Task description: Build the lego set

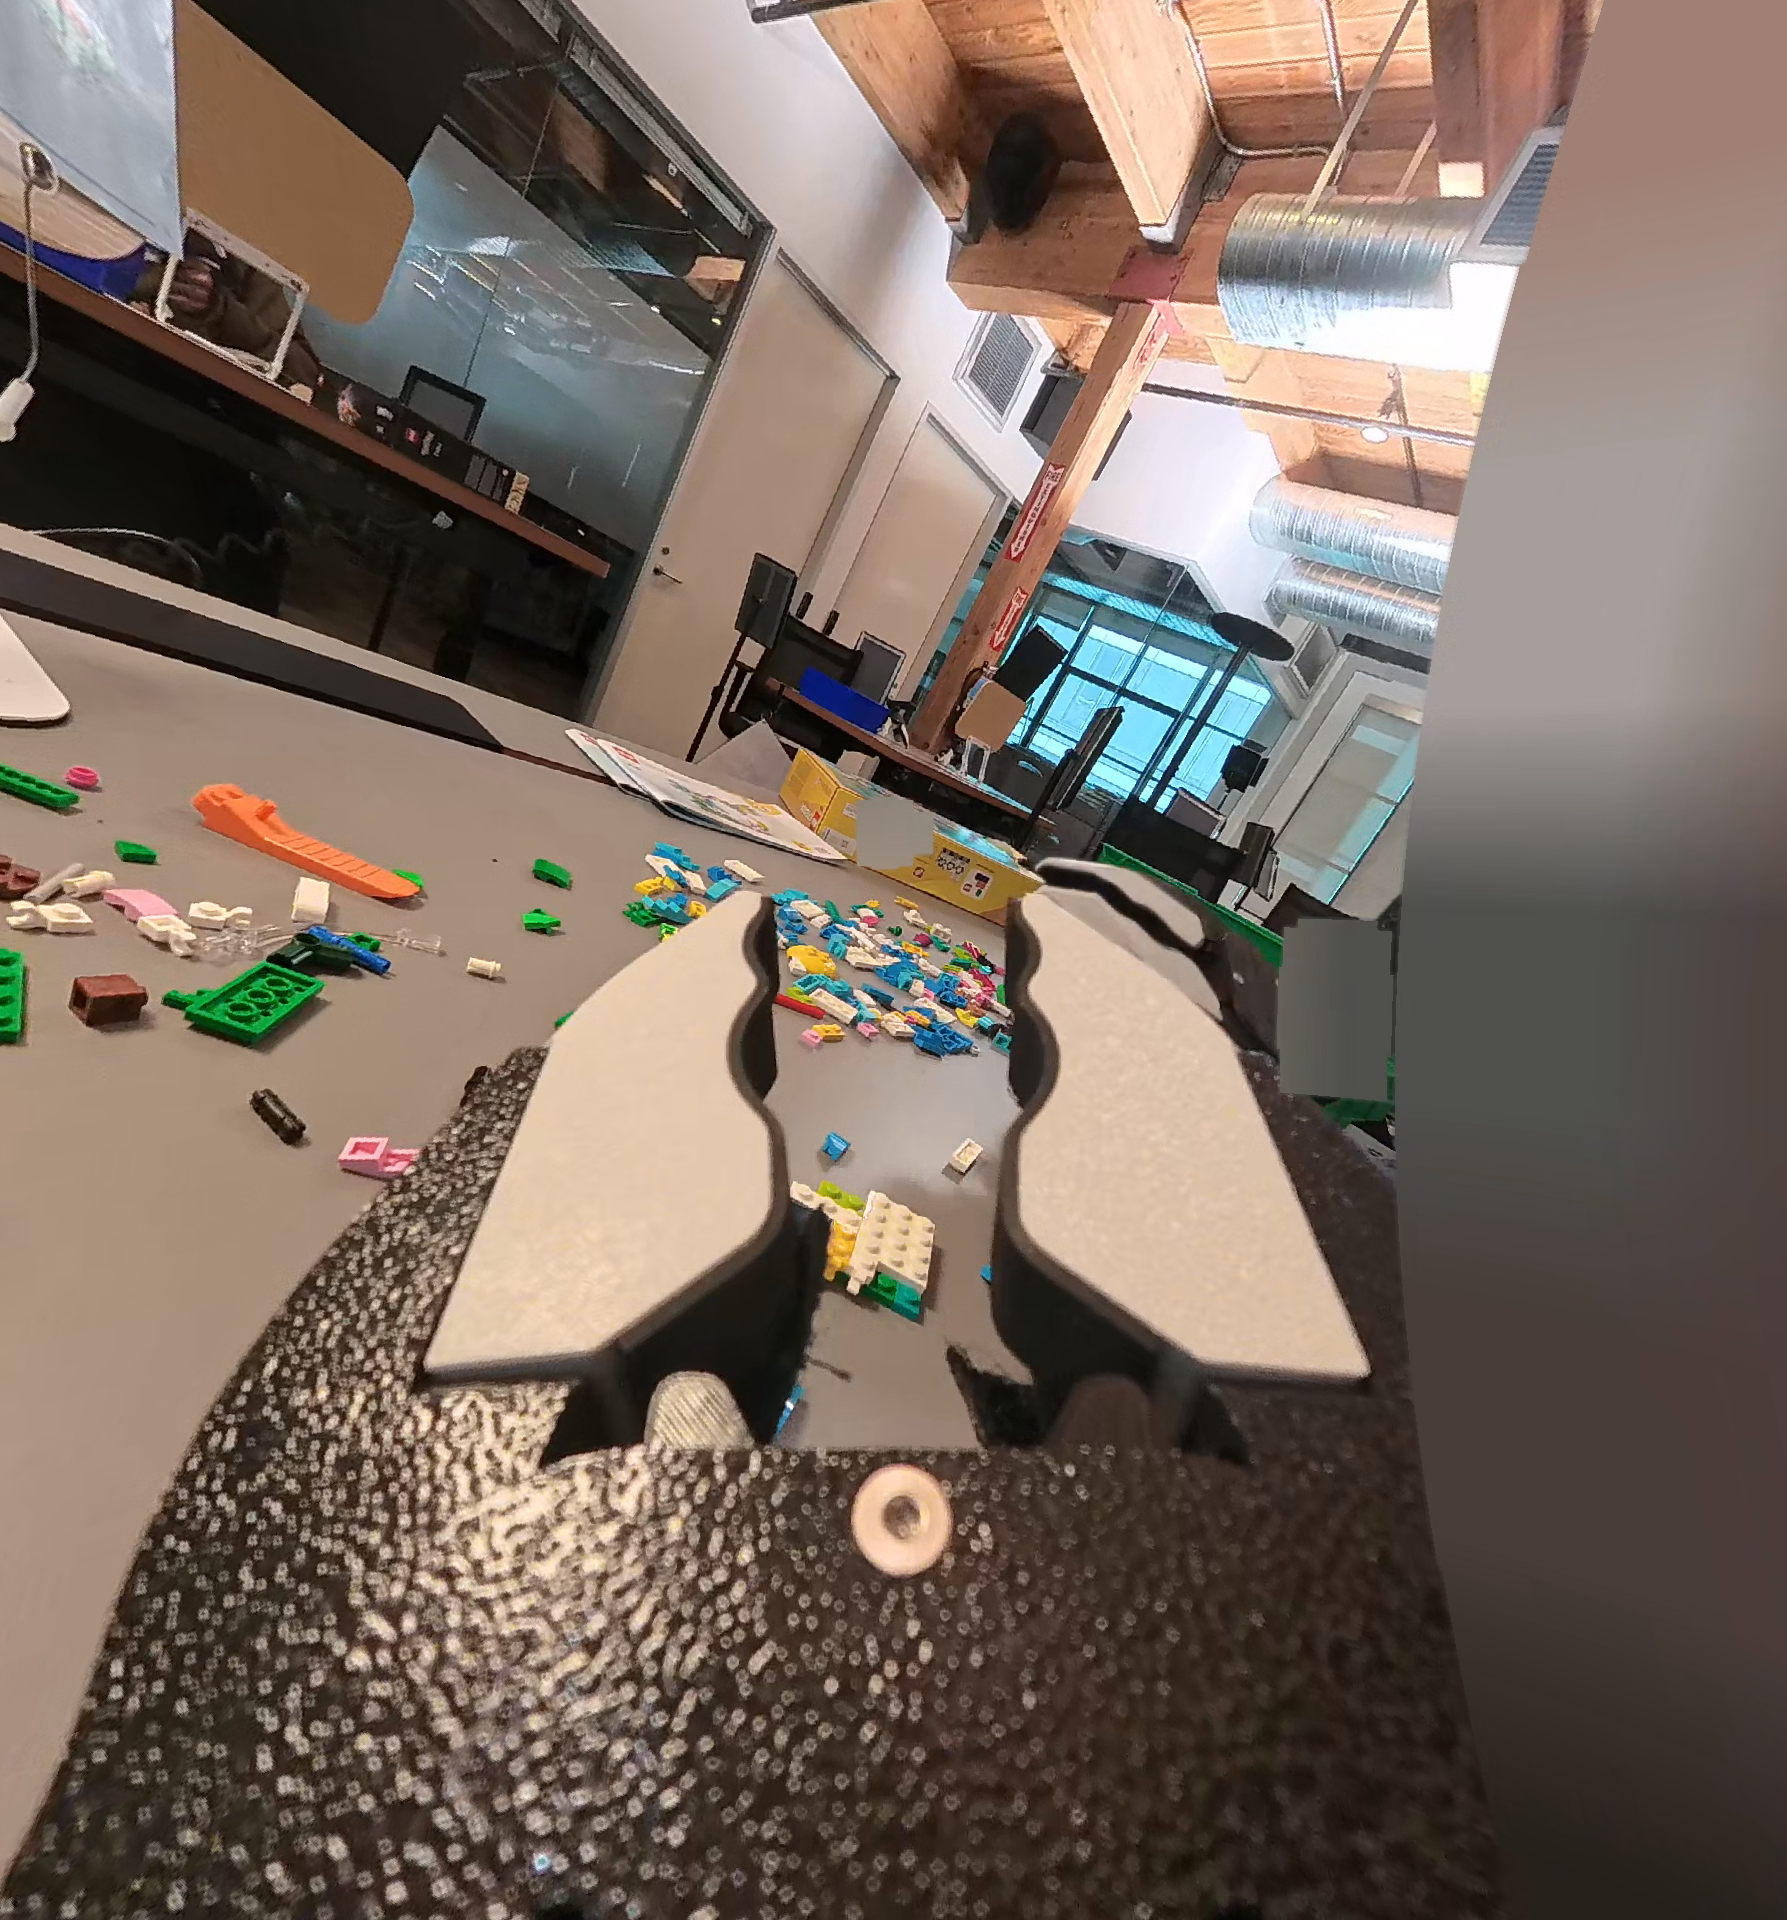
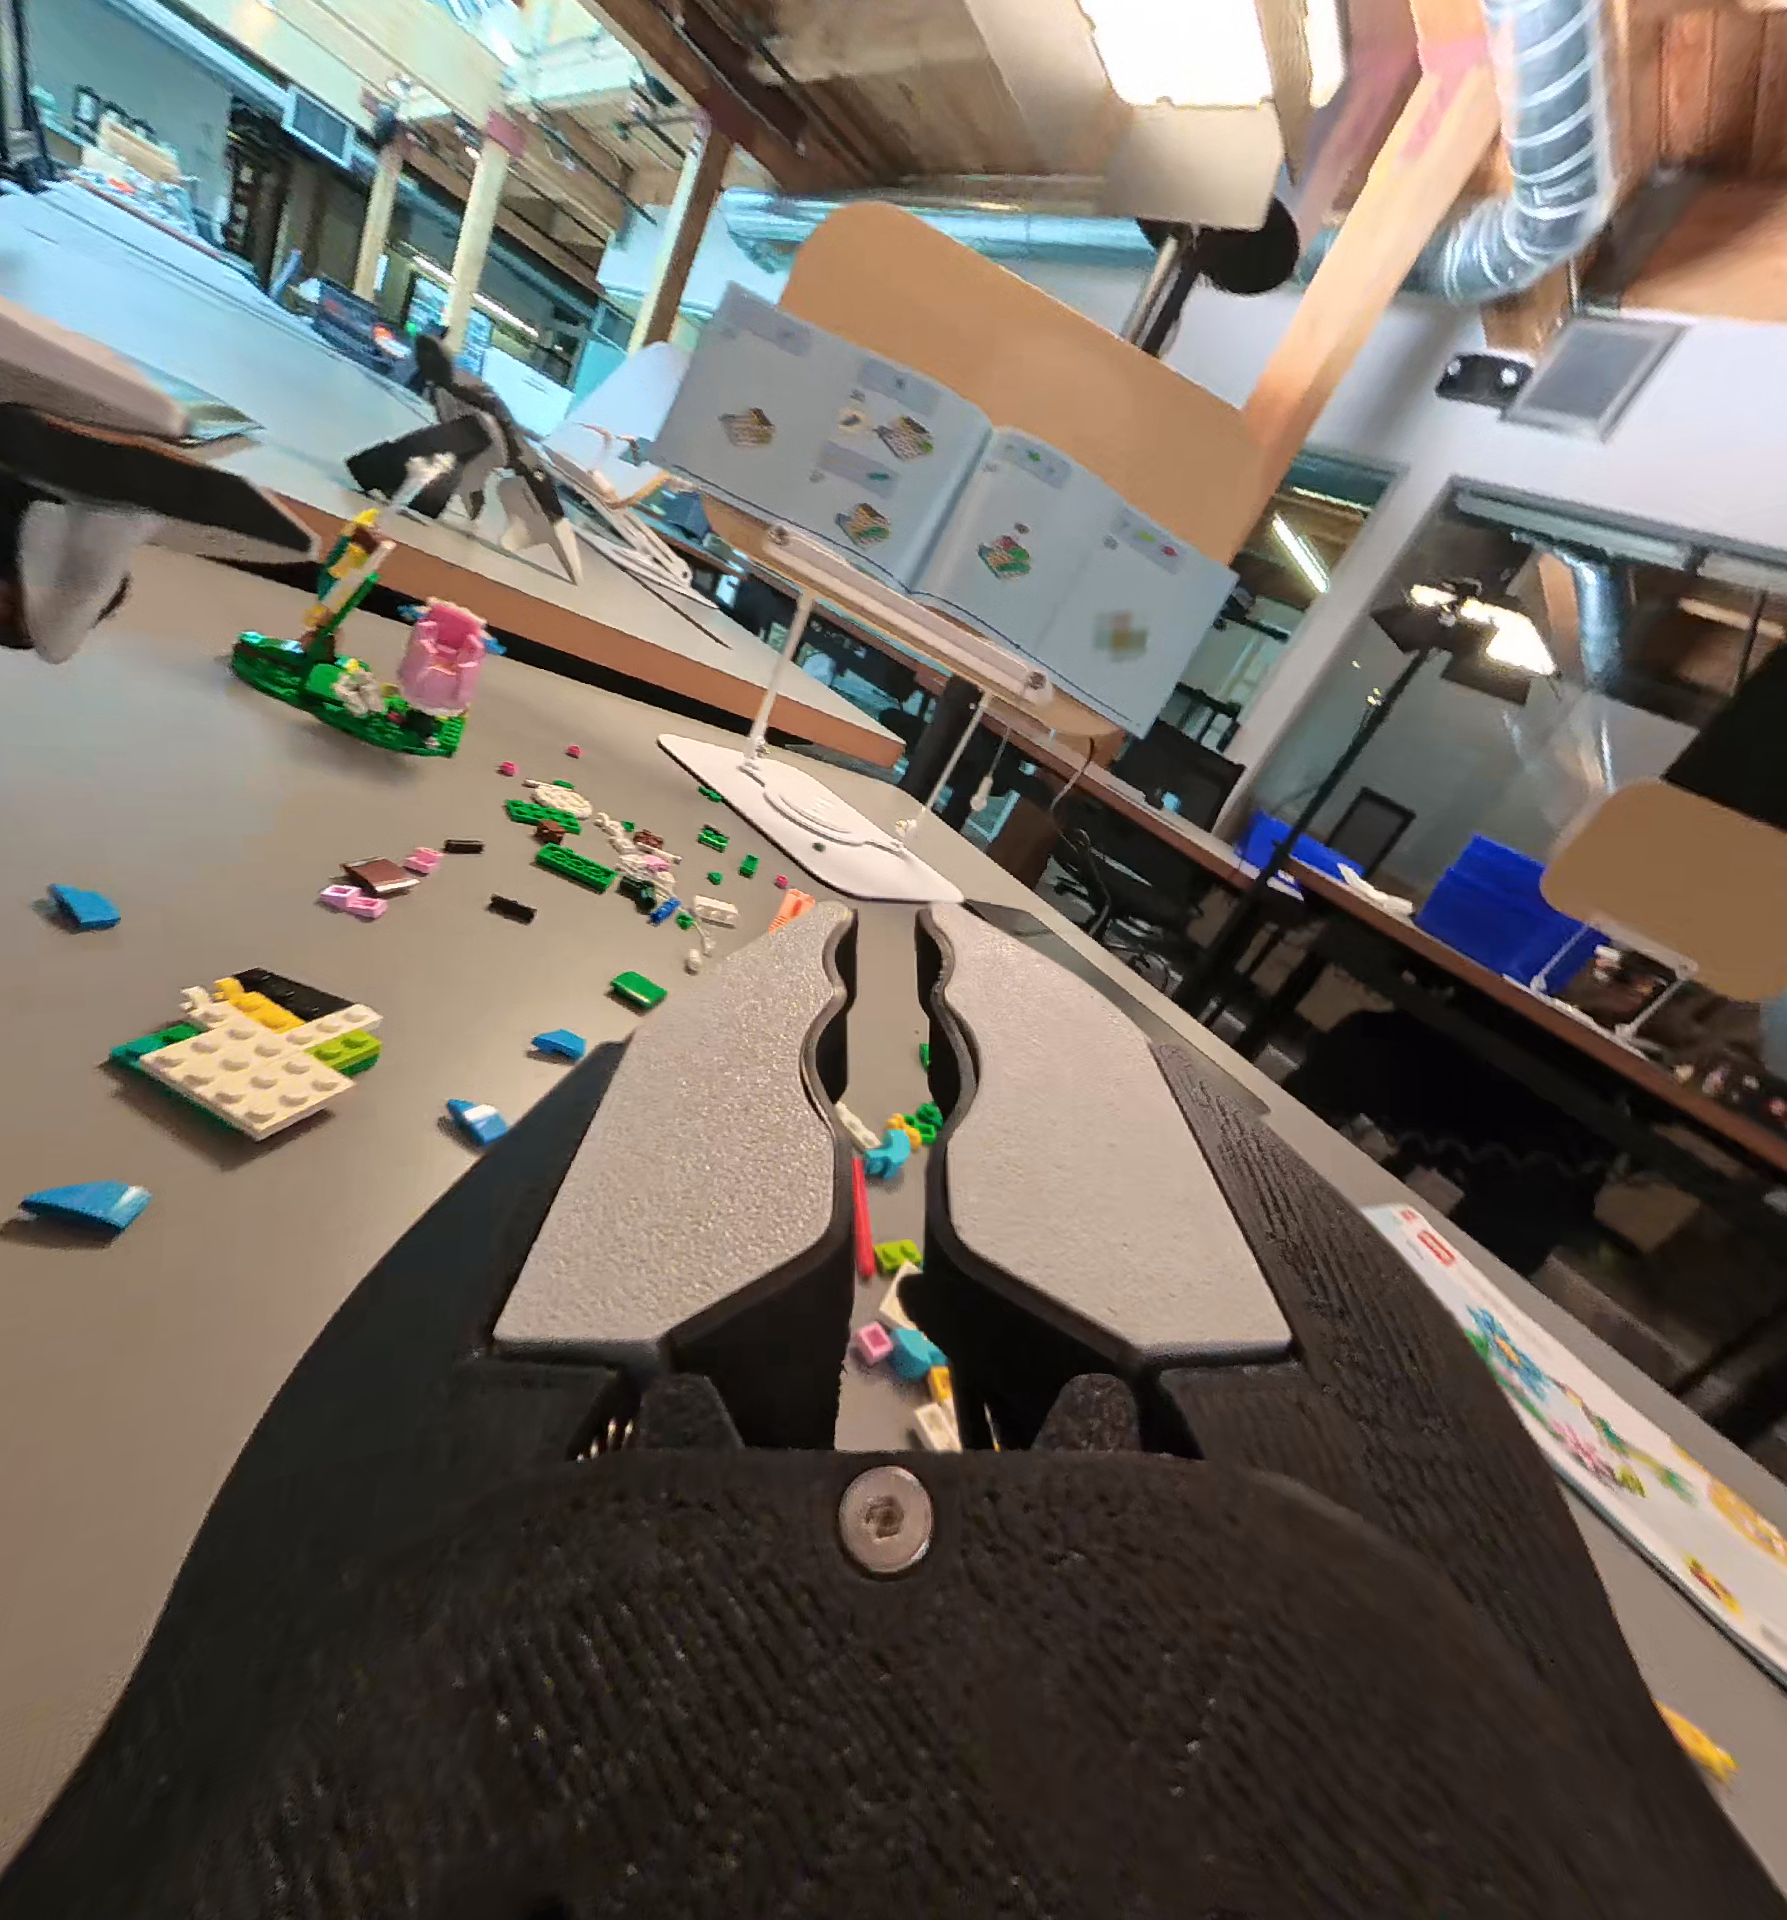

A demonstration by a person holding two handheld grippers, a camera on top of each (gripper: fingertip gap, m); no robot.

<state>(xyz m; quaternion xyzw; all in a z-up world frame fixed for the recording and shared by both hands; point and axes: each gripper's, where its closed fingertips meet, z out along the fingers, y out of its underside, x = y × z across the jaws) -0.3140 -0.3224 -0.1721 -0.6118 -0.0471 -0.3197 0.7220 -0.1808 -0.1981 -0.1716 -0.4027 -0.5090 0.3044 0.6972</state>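
Left wrist view: left tongs low over the grey desk, jaws parted wide, nothing between them. Seen through the gap near their base: a small partly built assembly of white plates with yellow and lime pieces, lying flat on the desk. Farther out, past the tips, a dense scatter of blue, white, yellow and pink bricks. To the left, an orange brick separator, green plates, a brown brick, loose white bits. A yellow box and an open booklet sit at the far edge.

Right wrist view: right tongs also low above the desk, jaws apart by a narrow gap, holding nothing. Loose small bricks and a thin red bar lie on the desk under the gap. The white plate assembly lies to the left, well clear of the tongs; blue curved tiles around it. Farther back, a finished green base with a pink flower model. An instruction book stands open on a white stand. Another booklet lies flat at the right.
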